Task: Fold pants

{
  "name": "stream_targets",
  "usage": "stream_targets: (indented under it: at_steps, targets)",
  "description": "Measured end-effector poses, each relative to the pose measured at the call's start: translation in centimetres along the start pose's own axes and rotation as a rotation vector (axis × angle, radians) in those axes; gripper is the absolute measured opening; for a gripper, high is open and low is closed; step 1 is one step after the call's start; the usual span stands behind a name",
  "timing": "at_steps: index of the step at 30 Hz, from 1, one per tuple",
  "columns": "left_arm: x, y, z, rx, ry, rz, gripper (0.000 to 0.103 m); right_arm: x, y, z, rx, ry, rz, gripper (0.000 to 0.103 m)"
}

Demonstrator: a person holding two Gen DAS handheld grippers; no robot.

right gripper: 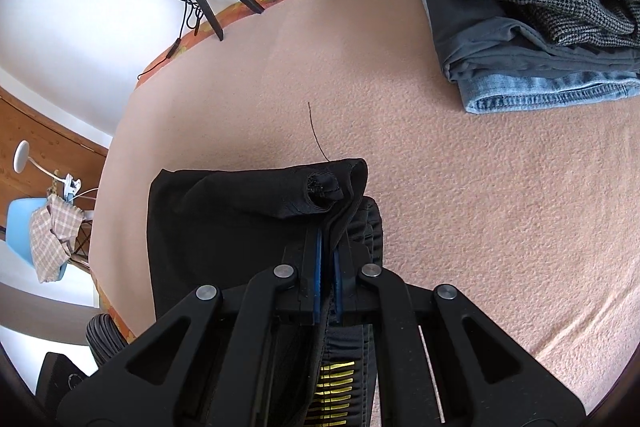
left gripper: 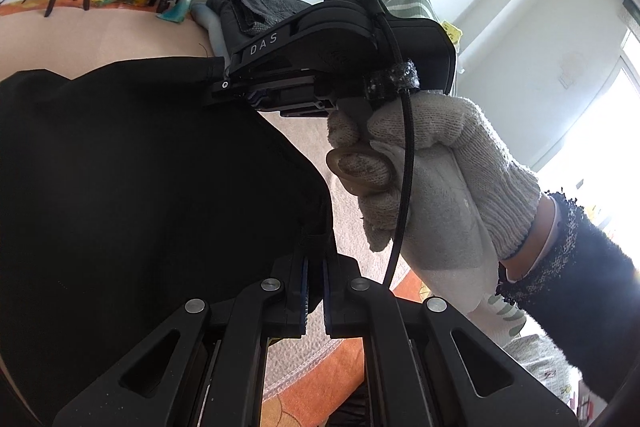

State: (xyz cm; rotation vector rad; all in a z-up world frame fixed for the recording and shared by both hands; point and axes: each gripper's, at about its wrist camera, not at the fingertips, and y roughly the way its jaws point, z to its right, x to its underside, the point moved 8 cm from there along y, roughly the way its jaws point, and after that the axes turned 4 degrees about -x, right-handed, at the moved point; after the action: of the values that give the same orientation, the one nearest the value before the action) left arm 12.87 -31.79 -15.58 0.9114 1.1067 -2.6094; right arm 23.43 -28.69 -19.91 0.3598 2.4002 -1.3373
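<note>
Over the pink blanket (right gripper: pixel 460 207), the black pants (right gripper: pixel 240 219) hang lifted by two corners of the same edge, with the rest of the cloth draping down onto the blanket. Seen from the left wrist, the left hand-held gripper (left gripper: pixel 315 301) is clenched on a fold of the dark fabric, its blue pads (left gripper: pixel 304 291) nearly together with cloth between them. Seen from the right wrist, the right hand-held gripper (right gripper: pixel 328 279) is likewise clamped on a hemmed edge, and a ribbed band with yellow marks, probably the waistband, shows beneath its fingers. The gloved hand (left gripper: pixel 432 163) carrying the right tool appears close beside the pants in the left view.

Judging by this, the step in hand is carrying one end over to make a fold. To do it well, both grips should stay firm and level, the edge kept taut between them so no slack bunches, then lowered evenly until the edges line up. A loose thread (right gripper: pixel 316 131) lies just beyond the hem. The stack of folded clothes (right gripper: pixel 540 7) sits well apart at the far corner, so the landing spot should stay short of it
</note>
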Motion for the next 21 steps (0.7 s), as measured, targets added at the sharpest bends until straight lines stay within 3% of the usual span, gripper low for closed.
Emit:
stream_targets:
  at_steps: [5, 8, 12, 15, 18, 21]
  targets:
    - [0.2, 0.6, 0.2, 0.015, 0.01, -0.028, 0.003, -0.1, 0.2, 0.4, 0.009, -0.011, -0.011, 0.005]
    - [0.5, 0.2, 0.6, 0.017, 0.037, -0.049, 0.009, -0.2, -0.1, 0.8, 0.032, -0.013, -0.016, 0.006]
    - [0.6, -1.8, 0.3, 0.025, 0.035, -0.043, 0.011, -0.3, -1.5, 1.1, 0.133, -0.058, 0.009, 0.034]
    - [0.4, -4.2, -0.7, 0.017, 0.039, -0.015, 0.011, -0.7, -3.4, 0.5, 0.141, -0.058, 0.081, 0.036]
    - [0.5, -6.8, -2.6, -0.052, 0.065, 0.024, 0.012, -0.9, -5.3, -1.9, 0.121, -0.129, 0.173, 0.036]
    - [0.7, -8.4, -5.0, -0.144, 0.099, 0.044, 0.012, -0.1, -5.0, -5.4, 0.034, -0.222, 0.177, 0.036]
